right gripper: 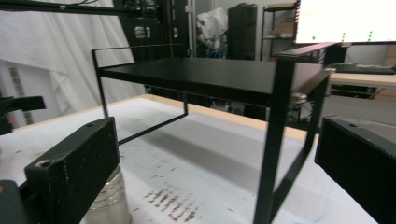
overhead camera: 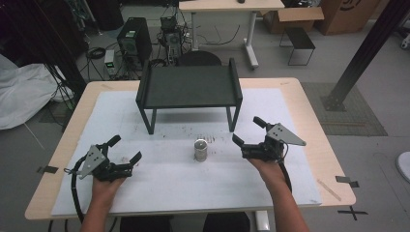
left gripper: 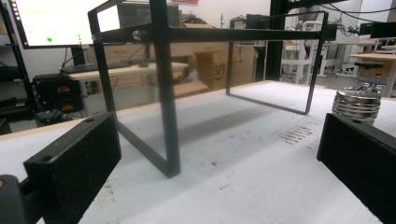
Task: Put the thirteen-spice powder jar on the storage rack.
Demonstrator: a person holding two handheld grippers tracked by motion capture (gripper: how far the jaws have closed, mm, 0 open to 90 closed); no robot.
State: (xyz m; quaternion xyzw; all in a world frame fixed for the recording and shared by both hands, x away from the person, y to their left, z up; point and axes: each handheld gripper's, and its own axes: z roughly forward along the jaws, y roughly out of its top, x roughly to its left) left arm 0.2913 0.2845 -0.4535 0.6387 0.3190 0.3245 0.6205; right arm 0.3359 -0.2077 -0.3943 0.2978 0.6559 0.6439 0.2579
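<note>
two spread grippers flanking a small metal cylinder

the left gripper (overhead camera: 126, 149) is resting low over the white mat (overhead camera: 159, 179), held in a hand (overhead camera: 107, 183) coming in from the near edge, and its jaws are standing wide apart with nothing between them. the right gripper (overhead camera: 247, 130) is hovering on the other side in the other hand (overhead camera: 269, 169), its jaws likewise spread and gripping nothing. the metal cylinder (overhead camera: 200, 150) is standing upright on the mat between the two grippers, apart from both, just in front of the black shelf rack (overhead camera: 188, 86). in the left gripper view the cylinder (left gripper: 357, 103) is showing behind the right-hand jaw, with the rack (left gripper: 163, 88) standing ahead. in the right gripper view the cylinder (right gripper: 109, 203) is sitting partly hidden behind the left-hand jaw, and the rack (right gripper: 201, 77) is rising just beyond it. the mat is lying on a wooden table (overhead camera: 314, 135).
</note>
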